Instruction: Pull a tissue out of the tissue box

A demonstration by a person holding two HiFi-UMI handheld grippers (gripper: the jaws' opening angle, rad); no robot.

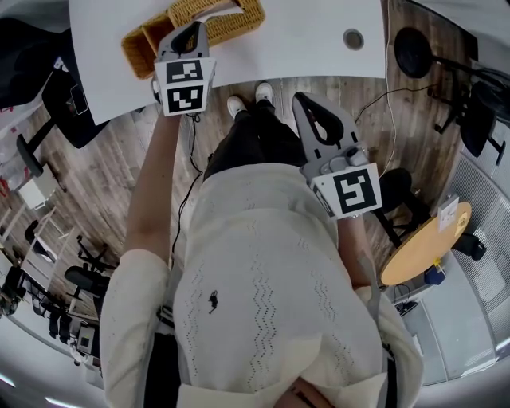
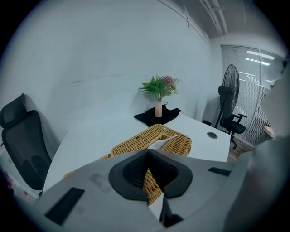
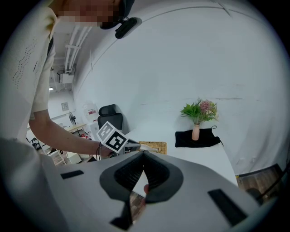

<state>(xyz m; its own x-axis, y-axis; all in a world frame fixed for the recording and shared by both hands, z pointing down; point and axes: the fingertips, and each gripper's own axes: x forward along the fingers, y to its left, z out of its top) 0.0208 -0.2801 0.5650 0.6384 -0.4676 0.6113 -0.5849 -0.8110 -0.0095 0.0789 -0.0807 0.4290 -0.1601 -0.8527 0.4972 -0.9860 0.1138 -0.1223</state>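
Left gripper (image 2: pixel 147 153): jaws pinched on tissue (image 2: pixel 159 144), 1 o'clock from tips, atop wicker tissue box (image 2: pixel 136 142).
Right gripper (image 3: pixel 144 155): jaws together, empty.

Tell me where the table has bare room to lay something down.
Bare: the table between basket and grommet, and the stretch from basket to the cloth under the vase. Crowded: the basket's end, where the left gripper hangs over it.

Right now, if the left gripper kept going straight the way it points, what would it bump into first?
Most likely the tan woven wicker tissue box: the left gripper, jaws shut, points at its top, by the white tissue. Which it touches first is unclear.
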